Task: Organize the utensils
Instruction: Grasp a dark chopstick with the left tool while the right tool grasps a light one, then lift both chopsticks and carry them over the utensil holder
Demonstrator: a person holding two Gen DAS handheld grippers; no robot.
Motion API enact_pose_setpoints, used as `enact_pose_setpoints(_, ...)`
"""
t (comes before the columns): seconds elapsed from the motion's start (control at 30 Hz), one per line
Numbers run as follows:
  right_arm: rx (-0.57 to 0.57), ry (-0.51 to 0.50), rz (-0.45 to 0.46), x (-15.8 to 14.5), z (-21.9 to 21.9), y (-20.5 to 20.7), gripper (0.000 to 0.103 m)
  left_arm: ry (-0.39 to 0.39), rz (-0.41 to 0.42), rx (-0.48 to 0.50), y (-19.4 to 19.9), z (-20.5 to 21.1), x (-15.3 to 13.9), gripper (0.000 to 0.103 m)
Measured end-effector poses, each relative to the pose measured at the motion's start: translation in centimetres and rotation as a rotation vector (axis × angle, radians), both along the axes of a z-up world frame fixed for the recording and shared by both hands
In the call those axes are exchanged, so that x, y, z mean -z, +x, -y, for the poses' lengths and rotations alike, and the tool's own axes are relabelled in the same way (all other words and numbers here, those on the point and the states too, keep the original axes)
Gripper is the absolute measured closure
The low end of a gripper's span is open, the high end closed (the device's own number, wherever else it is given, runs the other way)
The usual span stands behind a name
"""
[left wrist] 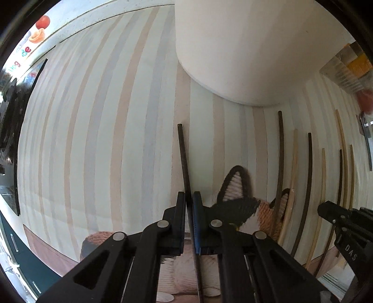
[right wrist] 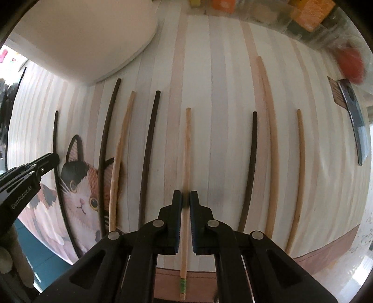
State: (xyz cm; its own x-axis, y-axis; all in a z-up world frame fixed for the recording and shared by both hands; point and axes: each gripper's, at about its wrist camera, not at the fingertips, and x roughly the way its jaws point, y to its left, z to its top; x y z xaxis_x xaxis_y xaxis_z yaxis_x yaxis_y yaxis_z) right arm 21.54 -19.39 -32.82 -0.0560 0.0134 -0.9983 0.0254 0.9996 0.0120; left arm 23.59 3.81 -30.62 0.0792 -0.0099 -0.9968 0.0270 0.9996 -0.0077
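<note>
Several dark and light chopsticks lie side by side on a striped placemat [right wrist: 209, 116]. My left gripper [left wrist: 188, 198] points down and is shut on a dark chopstick [left wrist: 183, 153], which runs up between its pads. My right gripper [right wrist: 185, 198] also points down and is shut on a light wooden chopstick [right wrist: 187, 144] with a green band near its lower end. In the right wrist view the left gripper [right wrist: 50, 159] shows at the left edge beside the same dark chopstick [right wrist: 55, 130]. A cat picture [right wrist: 79, 186] is printed on the mat under the leftmost chopsticks.
A big white cylindrical holder [left wrist: 244, 46] stands on the mat at the back. Other loose chopsticks [right wrist: 253, 163] lie right of my right gripper. A clear box with orange items [right wrist: 310, 14] and a dark flat packet [right wrist: 354, 116] sit at the far right.
</note>
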Motion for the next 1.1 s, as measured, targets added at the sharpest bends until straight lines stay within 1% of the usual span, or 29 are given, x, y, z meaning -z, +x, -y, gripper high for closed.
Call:
enact_pose_setpoints(0.17, -0.048, -0.033, -0.048, 0.7, -0.7, 2.4, 0.096, 0.008, 0.000, 0.010, -0.8, -0.3, 0.5, 0.099)
enact_pose_setpoints(0.2, -0.045, -0.013, -0.071, 0.9, -1.4, 2.9, 0.096, 0.012, 0.000, 0.014, -0.9, 0.0, 0.5, 0.099)
enact_pose_setpoints(0.23, -0.051, -0.020, -0.075, 1.0, -1.6, 3.1, 0.096, 0.014, -0.001, 0.016, -0.9, -0.2, 0.5, 0.099)
enact_pose_setpoints(0.3, -0.058, -0.029, -0.080, 1.1, -1.7, 3.4, 0.096, 0.011, -0.002, 0.012, -1.0, -0.6, 0.2, 0.099)
enact_pose_setpoints(0.33, -0.064, -0.032, -0.081, 1.2, -1.7, 3.5, 0.096, 0.012, -0.004, 0.012, -0.5, 0.7, 0.1, 0.099)
enact_pose_setpoints(0.43, -0.068, -0.036, -0.083, 1.1, -2.5, 3.1, 0.096, 0.011, -0.004, 0.008, -0.4, 1.6, 0.3, 0.099)
enact_pose_setpoints(0.67, -0.071, -0.039, -0.086, 0.9, -2.5, 3.4, 0.096, 0.013, -0.006, 0.008, -0.1, 1.5, 0.0, 0.099)
enact_pose_setpoints(0.8, -0.078, -0.047, -0.081, 0.9, -2.8, 3.5, 0.096, 0.025, -0.010, 0.020, -0.1, 1.9, 0.0, 0.099)
enact_pose_setpoints(0.87, -0.082, -0.052, -0.073, 0.6, -2.6, 3.1, 0.095, 0.065, -0.017, 0.063, 0.1, 2.8, 0.0, 0.099)
enact_pose_setpoints(0.97, -0.081, -0.063, -0.039, 0.4, -3.1, 2.3, 0.096, 0.098, -0.008, 0.085, 0.0, 3.7, 0.1, 0.100)
enact_pose_setpoints(1.03, -0.076, -0.071, -0.011, 0.1, -3.3, 1.8, 0.096, 0.103, 0.000, 0.091, -0.1, 4.0, 0.0, 0.100)
enact_pose_setpoints(1.1, -0.069, -0.069, 0.009, -0.1, -3.3, 1.4, 0.096, 0.083, 0.002, 0.075, -0.5, 3.9, -0.3, 0.100)
